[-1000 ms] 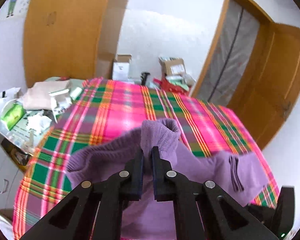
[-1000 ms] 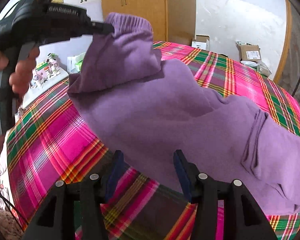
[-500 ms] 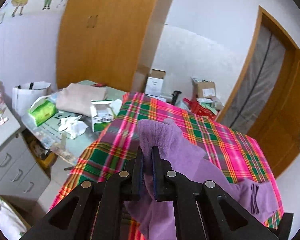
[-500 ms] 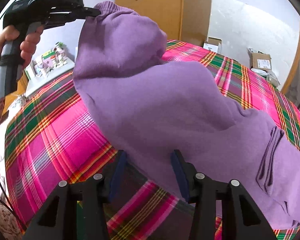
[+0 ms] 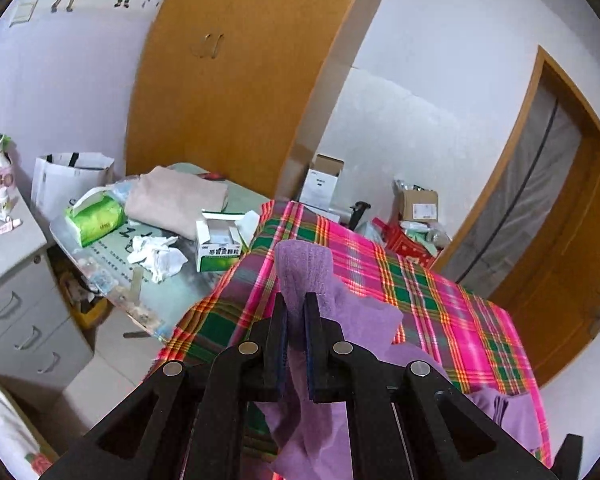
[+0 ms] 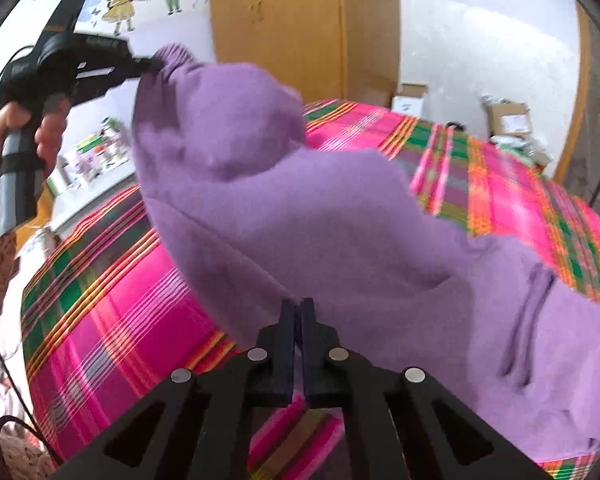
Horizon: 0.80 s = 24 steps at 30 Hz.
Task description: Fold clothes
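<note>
Left gripper [image 5: 296,304] is pinching the purple sweater's [image 6: 340,220] ribbed cuff [image 5: 302,264] high; right gripper [image 6: 298,312] is clamping its near hem; both should be keeping the cloth taut over the plaid blanket [image 6: 112,300].

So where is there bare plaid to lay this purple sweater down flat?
The plaid bedcover is bare below the lifted sweater, toward the left gripper, and on the far side toward the cardboard boxes. The side table, with its tissue pack and medicine box, is crowded.
</note>
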Each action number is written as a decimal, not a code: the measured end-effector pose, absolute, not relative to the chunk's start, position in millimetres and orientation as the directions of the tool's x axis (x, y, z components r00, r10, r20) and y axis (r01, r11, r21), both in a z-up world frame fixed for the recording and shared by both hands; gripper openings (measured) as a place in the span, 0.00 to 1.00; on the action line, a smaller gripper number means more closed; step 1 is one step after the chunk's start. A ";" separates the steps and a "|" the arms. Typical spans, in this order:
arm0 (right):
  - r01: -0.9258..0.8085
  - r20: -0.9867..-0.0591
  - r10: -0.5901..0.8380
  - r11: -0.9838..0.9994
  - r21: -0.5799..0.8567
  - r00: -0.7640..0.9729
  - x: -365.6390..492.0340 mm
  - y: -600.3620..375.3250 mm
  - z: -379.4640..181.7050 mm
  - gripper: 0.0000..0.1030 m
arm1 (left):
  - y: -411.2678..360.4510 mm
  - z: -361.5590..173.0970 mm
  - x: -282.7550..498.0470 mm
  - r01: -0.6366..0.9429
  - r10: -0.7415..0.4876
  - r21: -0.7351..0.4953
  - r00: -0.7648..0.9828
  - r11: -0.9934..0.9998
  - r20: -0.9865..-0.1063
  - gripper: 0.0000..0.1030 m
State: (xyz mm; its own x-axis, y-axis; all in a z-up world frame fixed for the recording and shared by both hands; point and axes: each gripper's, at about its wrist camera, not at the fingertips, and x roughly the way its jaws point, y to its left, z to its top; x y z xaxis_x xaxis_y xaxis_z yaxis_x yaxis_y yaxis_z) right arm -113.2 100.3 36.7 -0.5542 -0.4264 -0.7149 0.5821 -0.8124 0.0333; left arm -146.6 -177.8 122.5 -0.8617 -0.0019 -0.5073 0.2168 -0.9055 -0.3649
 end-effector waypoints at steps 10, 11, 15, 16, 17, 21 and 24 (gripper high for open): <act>0.444 -0.635 -0.289 -0.891 -0.096 -0.716 -158.9 116.9 74.6 0.02 | -161.2 122.2 -168.7 0.185 0.016 -0.336 -0.856 -0.924 -0.517 0.07; 0.429 -0.626 -0.274 -0.897 -0.108 -0.730 -163.5 118.5 78.4 0.02 | -158.8 121.7 -173.6 0.183 0.018 -0.332 -0.854 -0.925 -0.520 0.07; 0.365 -0.586 -0.213 -0.918 -0.154 -0.782 -182.2 124.8 92.7 0.02 | -151.3 118.6 -193.5 0.178 0.022 -0.314 -0.842 -0.933 -0.540 0.07; 0.355 -0.586 -0.196 -0.919 -0.169 -0.786 -189.0 124.6 91.9 0.02 | -149.7 117.4 -198.7 0.178 0.020 -0.308 -0.838 -0.935 -0.545 0.07; 0.345 -0.585 -0.180 -0.920 -0.184 -0.791 -195.8 124.4 91.1 0.02 | -148.1 116.3 -203.8 0.178 0.019 -0.301 -0.835 -0.937 -0.551 0.07; 0.305 -0.582 -0.113 -0.921 -0.243 -0.805 -223.0 123.5 87.9 0.02 | -145.1 110.5 -225.4 0.185 0.010 -0.281 -0.820 -0.942 -0.573 0.07; 0.261 -0.580 -0.066 -0.929 -0.261 -0.812 -246.9 126.2 84.5 0.02 | -147.0 106.1 -240.9 0.200 0.008 -0.292 -0.813 -0.935 -0.582 0.07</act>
